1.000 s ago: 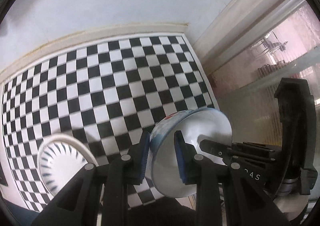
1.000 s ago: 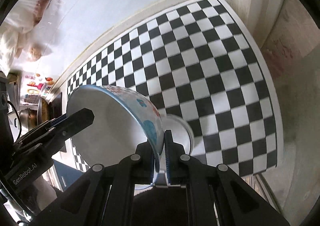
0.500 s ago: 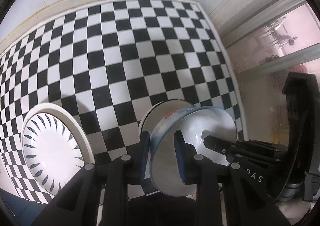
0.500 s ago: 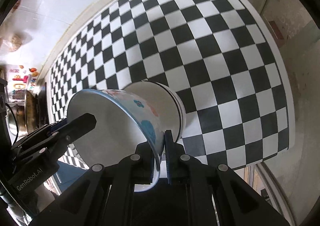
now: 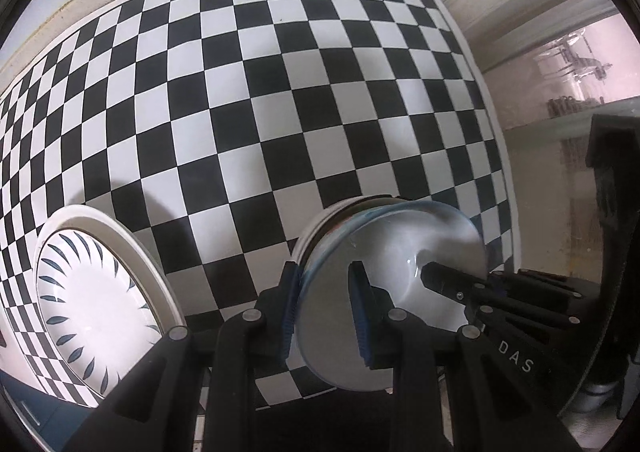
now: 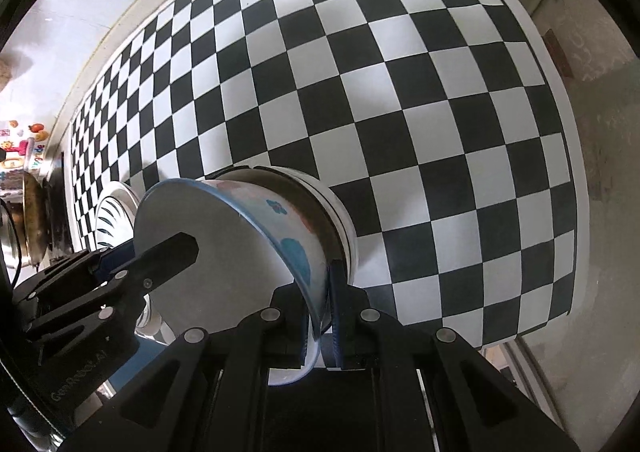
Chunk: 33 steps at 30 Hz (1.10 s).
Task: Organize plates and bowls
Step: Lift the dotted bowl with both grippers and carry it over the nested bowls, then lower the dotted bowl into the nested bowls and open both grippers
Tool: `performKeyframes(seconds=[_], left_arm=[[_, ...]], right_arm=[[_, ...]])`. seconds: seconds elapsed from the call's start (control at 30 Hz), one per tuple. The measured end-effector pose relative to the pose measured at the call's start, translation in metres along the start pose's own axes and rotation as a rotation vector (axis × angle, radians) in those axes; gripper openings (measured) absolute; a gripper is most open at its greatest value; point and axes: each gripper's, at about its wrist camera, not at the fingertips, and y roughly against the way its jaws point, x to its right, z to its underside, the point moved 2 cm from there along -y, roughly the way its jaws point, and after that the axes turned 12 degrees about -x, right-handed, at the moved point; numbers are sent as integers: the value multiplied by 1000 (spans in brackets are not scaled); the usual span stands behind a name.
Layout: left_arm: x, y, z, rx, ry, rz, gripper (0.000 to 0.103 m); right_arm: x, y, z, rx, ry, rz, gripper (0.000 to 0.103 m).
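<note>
Left wrist view: left tool (image 5: 326, 308) is clamped on the rim of the flowered bowl (image 5: 384, 264), one pad outside, one inside. Right wrist view: right tool (image 6: 320, 308) is pinched nearly flat on the opposite rim of the same bowl (image 6: 224, 248). Both tools point steeply down.

Flowered bowl sits tilted, its base already inside the white bowl (image 6: 340, 211) that stands on the checkered tabletop (image 6: 400, 91). Whether the two bowls touch I can't tell.

Judgement: the step is nesting, and it's nearly done.
- Level the rim before release; as it stands the bowl would drop in crooked.
- Lower both sides together and keep the pinch until the bowl is seated.
- Open both tools at once, lift straight up so the inner pads clear the rim without dragging it.

Edges and room:
- Bowls stand close to the tabletop's near edge at 6 o'clock in the left view, and not far from its side edge at 3 o'clock. No sideways push toward either.
- Striped plate (image 5: 92, 300) lies at 8 o'clock in the left view, apart from the bowls and close to the near edge too.
- From 10 to 1 o'clock the tabletop is bare checks up to the wall trim; retreat that way or straight up.
</note>
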Motion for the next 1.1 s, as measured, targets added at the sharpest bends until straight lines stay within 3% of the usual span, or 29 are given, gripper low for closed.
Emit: performKeyframes(seconds=[0.6, 1.1], left_arm=[[-3, -5, 3, -33, 25, 16, 22], [2, -6, 6, -25, 21, -8, 22]], right_arm=[[-27, 3, -1, -17, 63, 133, 13], [-13, 17, 6, -3, 52, 106, 13]])
